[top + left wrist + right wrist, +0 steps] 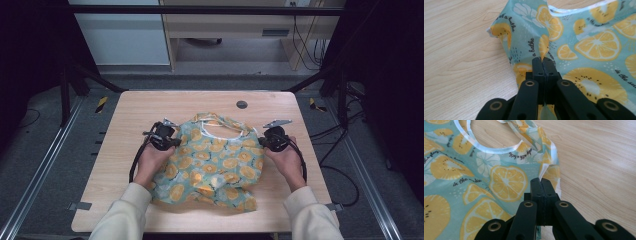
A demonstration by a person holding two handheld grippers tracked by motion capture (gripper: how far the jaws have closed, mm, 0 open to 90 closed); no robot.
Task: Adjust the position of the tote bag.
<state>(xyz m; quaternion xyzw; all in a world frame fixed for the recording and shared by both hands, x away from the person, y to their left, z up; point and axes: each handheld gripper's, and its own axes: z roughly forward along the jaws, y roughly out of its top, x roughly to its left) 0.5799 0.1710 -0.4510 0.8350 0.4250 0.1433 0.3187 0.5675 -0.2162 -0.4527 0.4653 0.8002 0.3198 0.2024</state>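
A teal cloth bag [215, 162] printed with orange citrus slices lies crumpled in the middle of the wooden table [125, 135], its white-edged handles at the far side. My left gripper [172, 143] is at the bag's left edge, shut on a pinched fold of the fabric [543, 47]; its black jaws meet with cloth between them [542, 59]. At the bag's right edge my right gripper [261, 141] is shut on another fold of the bag [499, 180], near its white-trimmed hem [540, 180].
A small dark round grommet [242, 104] sits in the table near its far edge. Bare wood lies left and right of the bag. Dark metal frame rails [45, 165] run along both sides of the table, with cables [340, 150] on the floor at the right.
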